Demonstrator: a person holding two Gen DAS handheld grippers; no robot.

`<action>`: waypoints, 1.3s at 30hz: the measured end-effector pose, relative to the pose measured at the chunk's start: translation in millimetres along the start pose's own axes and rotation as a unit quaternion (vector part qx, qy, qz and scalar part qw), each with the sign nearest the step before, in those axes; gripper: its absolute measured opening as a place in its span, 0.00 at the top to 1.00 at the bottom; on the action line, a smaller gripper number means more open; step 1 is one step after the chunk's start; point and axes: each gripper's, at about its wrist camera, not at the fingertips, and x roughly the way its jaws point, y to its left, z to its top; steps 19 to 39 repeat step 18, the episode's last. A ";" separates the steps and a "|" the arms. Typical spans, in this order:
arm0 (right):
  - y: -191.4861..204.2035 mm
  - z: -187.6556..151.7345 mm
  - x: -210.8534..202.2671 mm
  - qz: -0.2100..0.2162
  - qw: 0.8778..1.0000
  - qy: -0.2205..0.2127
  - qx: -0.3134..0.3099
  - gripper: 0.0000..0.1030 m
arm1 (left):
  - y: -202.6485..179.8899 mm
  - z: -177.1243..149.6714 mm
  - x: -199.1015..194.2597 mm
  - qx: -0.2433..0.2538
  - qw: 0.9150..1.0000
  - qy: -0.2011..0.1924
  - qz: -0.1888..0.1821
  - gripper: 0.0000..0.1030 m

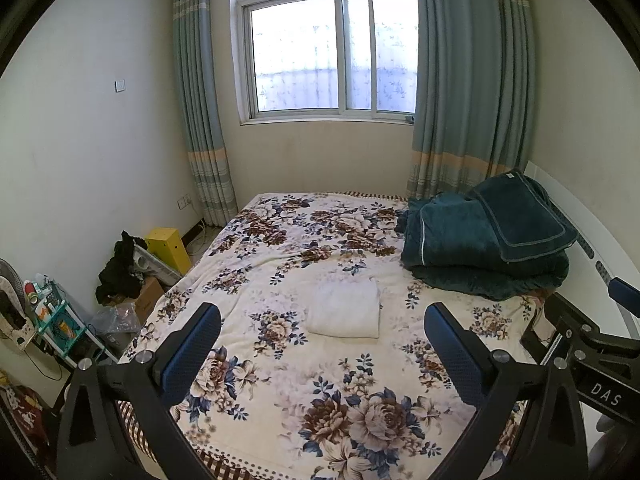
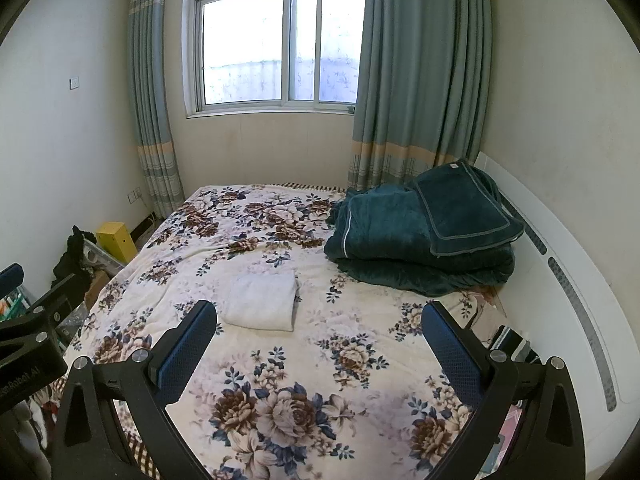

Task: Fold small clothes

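I am holding both grippers above the near end of the bed point(image 1: 280, 420), and the folded white garment point(image 1: 345, 309) is lying flat on the bedspread ahead of them, clear of every finger. Through the left wrist camera, the left gripper point(image 1: 322, 354) is standing spread wide with nothing between its fingers point(image 1: 188, 354), and the garment is sitting just beyond the gap, slightly right of centre. Through the right wrist camera, the right gripper point(image 2: 318, 352) is likewise gaping and empty, and the same garment point(image 2: 261, 301) is lying ahead and toward its left finger point(image 2: 186, 350), not touching it.

The garment is looking soft and slightly fuzzy, folded into a plump rectangle with rounded edges and a thicker fold along its right side. The bedspread is showing a fleecy cream surface printed with large brown and navy roses, rumpled in shallow creases near the far left. The fingers are wearing blue textured pads on black angular frames with round silver bolts.

At the far right corner of the bed, a dark teal blanket point(image 1: 480, 240) is lying in a thick plush heap with pale piping along its hems. I am also seeing the right gripper's black body point(image 1: 592, 344) poking into the left view's edge.
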 end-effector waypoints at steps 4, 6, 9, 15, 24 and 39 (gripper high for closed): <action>0.3 -1.6 0.1 -0.001 1.000 0.000 0.001 0.00 | -0.3 -3.2 -0.3 0.000 1.000 0.000 0.001 0.00; 0.6 -1.5 0.7 -0.001 1.000 0.000 0.001 0.00 | -0.4 -3.5 -0.6 0.000 1.000 -0.001 0.000 0.00; 0.3 -0.1 0.6 -0.003 1.000 -0.001 0.002 0.00 | -1.7 -3.3 -1.4 -0.001 1.000 -0.001 0.000 0.00; -0.5 -0.1 -0.2 -0.004 1.000 -0.002 0.003 0.00 | -2.8 -0.8 -2.7 0.000 1.000 -0.004 0.004 0.00; -0.3 -1.7 -1.4 -0.005 1.000 -0.002 0.004 0.00 | -5.0 3.2 -5.1 -0.001 1.000 -0.007 0.001 0.00; -0.3 -1.7 -1.4 -0.005 1.000 -0.002 0.004 0.00 | -5.0 3.2 -5.1 -0.001 1.000 -0.007 0.001 0.00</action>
